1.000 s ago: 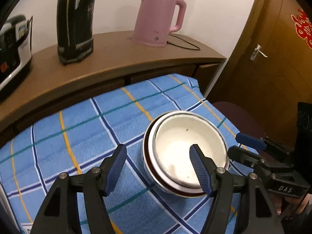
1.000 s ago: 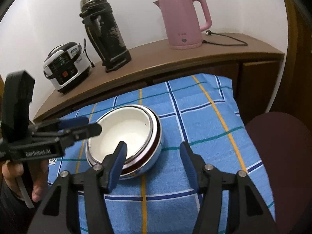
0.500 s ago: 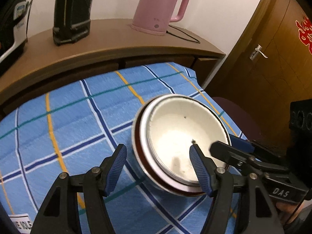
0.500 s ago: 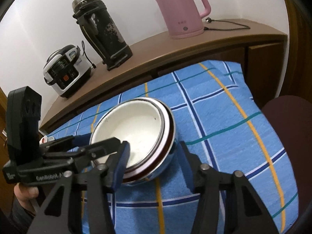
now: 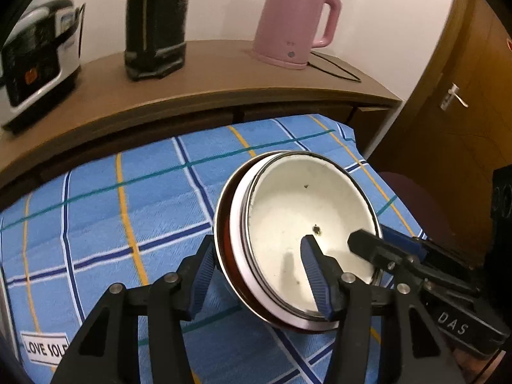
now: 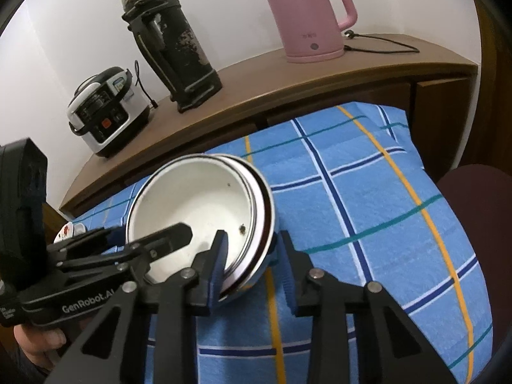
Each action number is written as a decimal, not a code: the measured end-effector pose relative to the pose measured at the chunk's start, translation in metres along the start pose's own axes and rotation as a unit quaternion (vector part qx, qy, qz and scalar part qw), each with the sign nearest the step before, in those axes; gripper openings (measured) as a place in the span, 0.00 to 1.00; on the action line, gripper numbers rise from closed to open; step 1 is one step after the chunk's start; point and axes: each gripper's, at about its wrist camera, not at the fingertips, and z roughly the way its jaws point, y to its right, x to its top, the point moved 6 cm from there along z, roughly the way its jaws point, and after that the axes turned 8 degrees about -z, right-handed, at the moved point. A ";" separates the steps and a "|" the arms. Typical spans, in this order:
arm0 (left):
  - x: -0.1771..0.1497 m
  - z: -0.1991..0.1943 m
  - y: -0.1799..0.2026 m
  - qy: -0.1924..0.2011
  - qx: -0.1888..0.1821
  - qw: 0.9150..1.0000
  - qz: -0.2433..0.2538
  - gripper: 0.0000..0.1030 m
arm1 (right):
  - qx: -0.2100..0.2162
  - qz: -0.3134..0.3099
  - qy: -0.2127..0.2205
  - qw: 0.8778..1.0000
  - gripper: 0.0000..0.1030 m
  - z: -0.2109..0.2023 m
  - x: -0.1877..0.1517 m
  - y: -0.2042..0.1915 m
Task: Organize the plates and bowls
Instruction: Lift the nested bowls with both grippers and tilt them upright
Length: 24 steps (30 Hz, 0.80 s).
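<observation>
A stack of nested bowls (image 5: 307, 233), white inside with a dark red outer bowl, sits on the blue checked cloth (image 5: 128, 198). My left gripper (image 5: 259, 275) straddles the stack's near left rim, one finger outside and one inside the bowl; the jaws are still apart around the rim. My right gripper (image 6: 252, 268) straddles the near right rim (image 6: 256, 224) the same way, its jaws narrowed around it. Each gripper shows in the other's view. The stack looks tilted.
A wooden counter (image 6: 288, 86) behind the cloth holds a pink kettle (image 6: 310, 16), a black flask (image 6: 169, 44) and a rice cooker (image 6: 105, 108). A small dish (image 6: 68, 230) lies at the left cloth edge. A dark red chair seat (image 6: 480, 211) is to the right.
Both grippers moved in onto the stack's rim from opposite sides, each now with one finger inside the bowl. The right jaws have narrowed. The stack appears to tip.
</observation>
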 end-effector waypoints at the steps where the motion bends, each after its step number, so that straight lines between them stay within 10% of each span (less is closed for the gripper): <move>1: 0.000 0.000 -0.003 -0.004 -0.004 1.000 -0.006 0.55 | 0.001 -0.002 0.000 1.000 0.30 -0.001 0.002 -0.002; 24: 0.012 -0.060 -0.058 0.057 0.004 0.996 -0.064 0.55 | 0.033 -0.084 0.008 0.996 0.30 0.002 0.032 -0.081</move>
